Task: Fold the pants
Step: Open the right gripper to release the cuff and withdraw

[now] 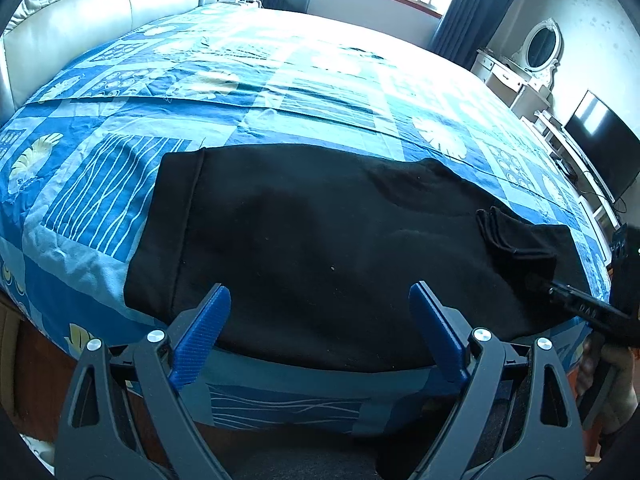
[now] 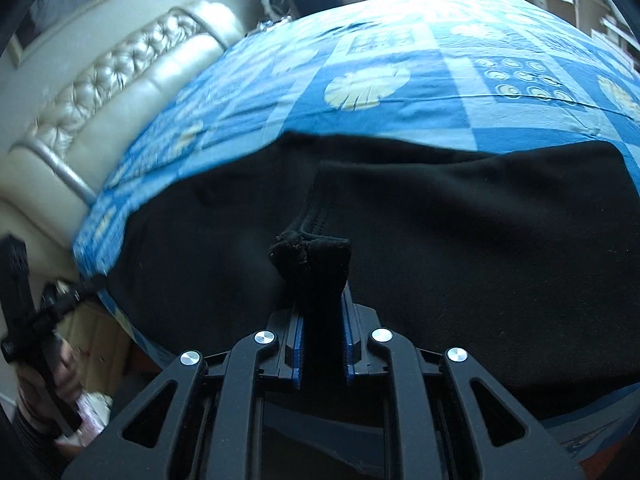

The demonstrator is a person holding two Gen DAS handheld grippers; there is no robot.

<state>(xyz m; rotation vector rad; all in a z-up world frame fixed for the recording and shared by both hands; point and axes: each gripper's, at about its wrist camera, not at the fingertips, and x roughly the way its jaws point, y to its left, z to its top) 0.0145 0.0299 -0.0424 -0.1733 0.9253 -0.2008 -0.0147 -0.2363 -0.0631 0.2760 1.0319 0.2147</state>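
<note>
On the bed (image 1: 120, 184), near its front edge: black pants (image 1: 320, 240) lying flat, long axis across the view, cuff end to the left. Right hand-held gripper (image 2: 322, 344) pinching a bunched hem; left hand-held gripper (image 1: 320, 336) wide open, empty. Mid-fold, apparently. Next, probably: lay the hem down, release.

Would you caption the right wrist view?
Right gripper pinching a bunched end of black pants over a blue bedspread.
</note>
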